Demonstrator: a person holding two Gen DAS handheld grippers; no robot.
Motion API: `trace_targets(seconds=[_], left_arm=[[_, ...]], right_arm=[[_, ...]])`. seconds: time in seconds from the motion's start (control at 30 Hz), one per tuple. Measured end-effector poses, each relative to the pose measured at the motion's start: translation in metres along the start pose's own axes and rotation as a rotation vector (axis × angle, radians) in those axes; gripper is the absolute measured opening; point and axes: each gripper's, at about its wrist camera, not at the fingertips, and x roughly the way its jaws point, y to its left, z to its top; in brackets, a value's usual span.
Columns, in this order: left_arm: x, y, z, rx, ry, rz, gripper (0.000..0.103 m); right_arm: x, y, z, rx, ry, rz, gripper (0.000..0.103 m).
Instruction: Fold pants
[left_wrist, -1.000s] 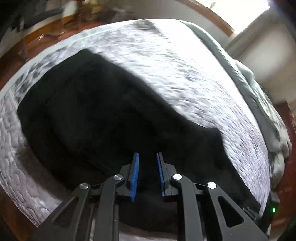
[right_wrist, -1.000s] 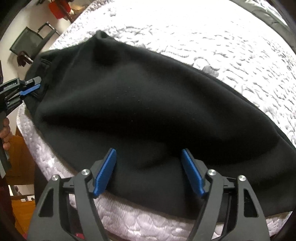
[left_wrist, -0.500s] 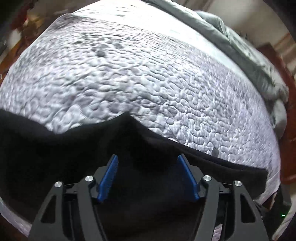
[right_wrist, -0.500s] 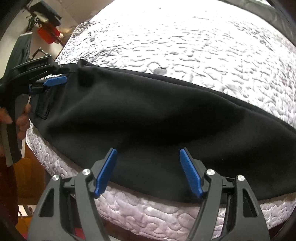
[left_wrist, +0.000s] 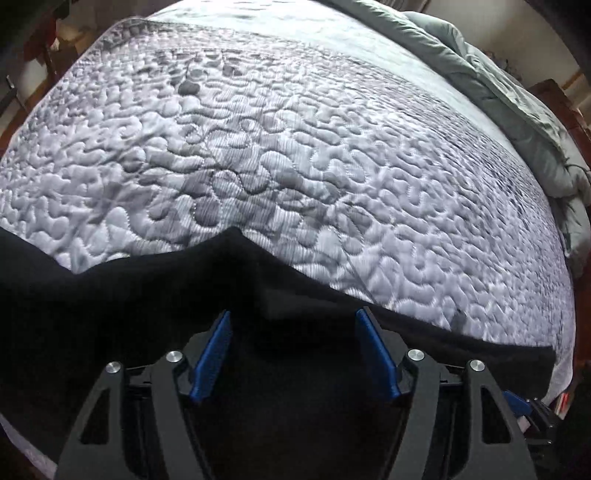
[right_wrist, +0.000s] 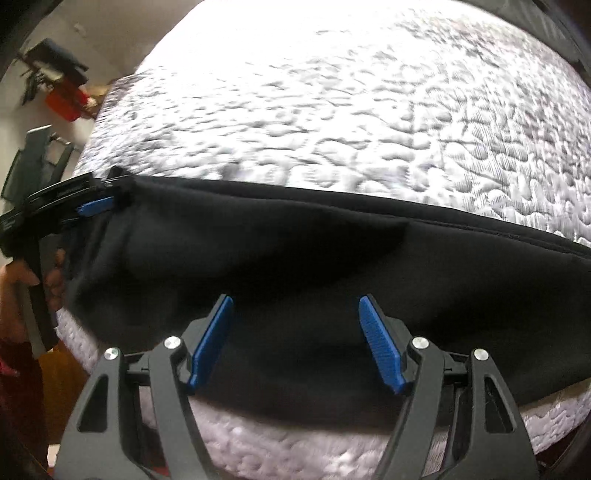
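Note:
Black pants (left_wrist: 110, 295) lie folded lengthwise in a long band along the near edge of a quilted white mattress (left_wrist: 295, 147). My left gripper (left_wrist: 292, 314) hovers over the waist end with its jaws opening. The cloth lies under the blue pads, which do not press on it. In the right wrist view the pants (right_wrist: 295, 251) stretch across the frame. My right gripper (right_wrist: 295, 298) stands open above their near edge, holding nothing. At the pants' left end in that view is the left gripper (right_wrist: 92, 206), held by a hand (right_wrist: 22, 280).
A grey duvet (left_wrist: 498, 92) is bunched along the far right side of the bed. Bare quilted mattress (right_wrist: 369, 110) spreads beyond the pants. A red object (right_wrist: 62, 103) and dark chairs (right_wrist: 33, 166) stand off the bed's left corner.
The left gripper has gone from nearly shut to wide and let go of the cloth, after swinging across the pants. The pants now lie as a flatter band. The right gripper shifted sideways, still open.

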Motion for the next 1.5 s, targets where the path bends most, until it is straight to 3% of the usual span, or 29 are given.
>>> trace_targets(seconds=[0.17,0.27,0.4,0.53,0.67,0.8,1.07,1.17,1.23,1.33,1.43,1.5], left_arm=[[-0.014,-0.004,-0.007,0.017,-0.039,-0.008,0.072],[-0.028,-0.006,-0.021,-0.006,-0.039,-0.075,0.071],[-0.040,-0.027,-0.054,0.035,-0.034,-0.148,0.071],[-0.037,-0.061,-0.081,0.095,-0.001,-0.218,0.071],[-0.020,-0.100,-0.098,0.176,0.033,-0.197,0.071],[-0.008,-0.131,-0.110,0.204,0.032,-0.153,0.072],[-0.005,-0.158,-0.127,0.255,0.017,-0.114,0.077],[-0.005,-0.154,-0.126,0.244,0.023,-0.121,0.078],[-0.006,-0.150,-0.127,0.233,0.028,-0.120,0.078],[-0.008,-0.146,-0.126,0.210,0.027,-0.129,0.078],[-0.020,-0.144,-0.126,0.188,-0.010,-0.149,0.078],[-0.025,-0.143,-0.126,0.211,-0.048,-0.116,0.080]], right_arm=[[0.007,-0.010,-0.001,-0.006,0.006,0.001,0.071],[-0.008,-0.016,-0.009,-0.003,-0.015,-0.008,0.070],[-0.038,-0.055,-0.029,0.075,-0.057,-0.014,0.070],[-0.071,-0.120,-0.058,0.223,-0.058,-0.052,0.070],[-0.088,-0.176,-0.084,0.338,-0.034,-0.094,0.071],[-0.087,-0.221,-0.102,0.465,-0.030,-0.047,0.071],[-0.073,-0.250,-0.093,0.514,-0.104,-0.058,0.072],[-0.074,-0.260,-0.093,0.527,-0.145,-0.070,0.053],[-0.082,-0.264,-0.095,0.528,-0.180,-0.074,0.011],[-0.101,-0.278,-0.098,0.561,-0.242,0.043,0.009],[-0.135,-0.270,-0.095,0.509,-0.347,0.095,0.008],[-0.157,-0.267,-0.095,0.497,-0.416,0.124,0.008]])
